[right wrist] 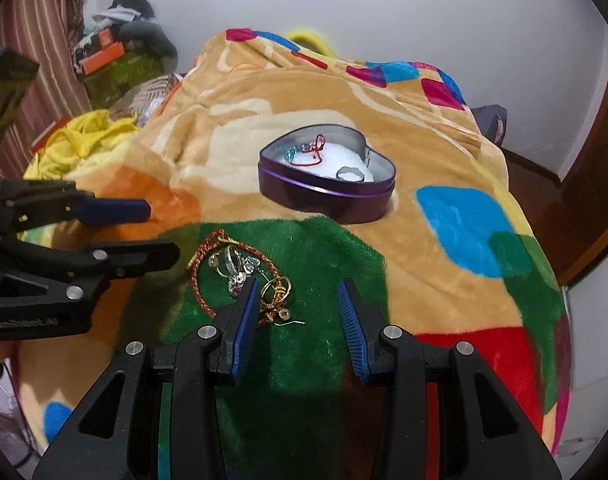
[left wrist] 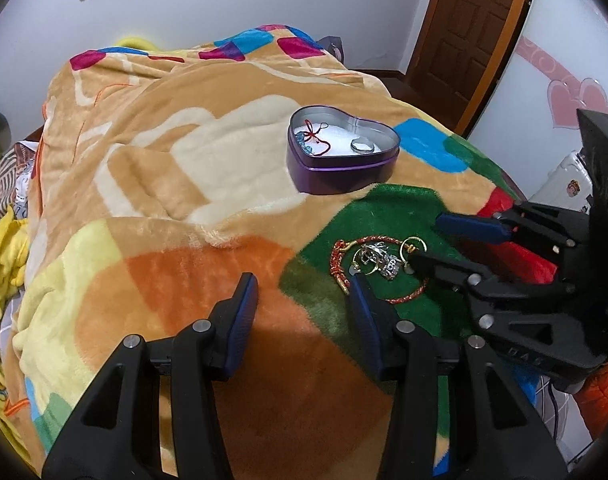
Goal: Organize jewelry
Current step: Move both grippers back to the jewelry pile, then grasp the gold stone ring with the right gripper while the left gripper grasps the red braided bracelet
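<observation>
A purple heart-shaped tin stands open on the blanket, holding a silver ring, a red string and a blue piece. On the green patch lies a jewelry pile: a red-gold braided bracelet, silver rings, gold hoop earrings. My left gripper is open and empty, just left of the pile. My right gripper is open and empty, its left finger at the pile's near right edge.
A plush multicoloured blanket covers the bed. Yellow clothes and clutter lie at the left side. A wooden door and a white wall stand to the right of the bed.
</observation>
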A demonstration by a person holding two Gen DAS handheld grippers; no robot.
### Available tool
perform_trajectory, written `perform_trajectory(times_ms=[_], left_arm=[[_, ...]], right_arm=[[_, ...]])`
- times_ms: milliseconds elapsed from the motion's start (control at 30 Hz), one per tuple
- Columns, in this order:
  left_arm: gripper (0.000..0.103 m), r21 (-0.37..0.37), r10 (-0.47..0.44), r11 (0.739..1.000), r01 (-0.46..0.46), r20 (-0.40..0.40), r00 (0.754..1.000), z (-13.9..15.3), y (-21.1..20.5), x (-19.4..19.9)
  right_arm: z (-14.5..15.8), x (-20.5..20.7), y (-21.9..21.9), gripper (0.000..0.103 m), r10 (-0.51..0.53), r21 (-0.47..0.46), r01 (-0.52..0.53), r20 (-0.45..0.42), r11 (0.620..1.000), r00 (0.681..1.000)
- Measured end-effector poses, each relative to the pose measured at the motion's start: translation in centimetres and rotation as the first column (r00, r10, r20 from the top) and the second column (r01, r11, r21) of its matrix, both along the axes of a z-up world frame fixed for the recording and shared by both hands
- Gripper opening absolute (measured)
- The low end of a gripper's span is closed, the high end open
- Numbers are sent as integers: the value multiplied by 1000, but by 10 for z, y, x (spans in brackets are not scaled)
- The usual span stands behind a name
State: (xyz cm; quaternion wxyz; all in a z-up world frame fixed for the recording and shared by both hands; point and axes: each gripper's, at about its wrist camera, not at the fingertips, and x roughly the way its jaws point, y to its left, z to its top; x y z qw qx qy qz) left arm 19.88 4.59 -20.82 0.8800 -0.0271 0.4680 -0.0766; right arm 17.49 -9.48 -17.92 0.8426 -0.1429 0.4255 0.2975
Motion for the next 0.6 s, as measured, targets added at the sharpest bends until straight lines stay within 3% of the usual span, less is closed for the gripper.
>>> perform_trajectory(times_ms=[200,300,400,467,600], left_arm=[[42,-16,2,1000,-1,3,1000,-2,2,-1],[34,-35,1,999,-1,-1,1000,0,3,-1],[23,-68,-18,998,17,-13,1000,2,1,-2],[23,-63,-31,998,30,-12,999,2,-3,-2],[23,-76,-49,996,47,-34,998,-4,-10,1]], right_arm=[[-3,-8,7,37,67,-9,-67,-1,998,998],[-6,-6,8,36,73,-8,-73,1,997,997],[-6,-4,8,26,76,14,-76,-11,997,997],[-5,-5,8,19,80,22,-80,-10,997,997],[-2,-6,8,16,81,29,-81,5,996,997]])
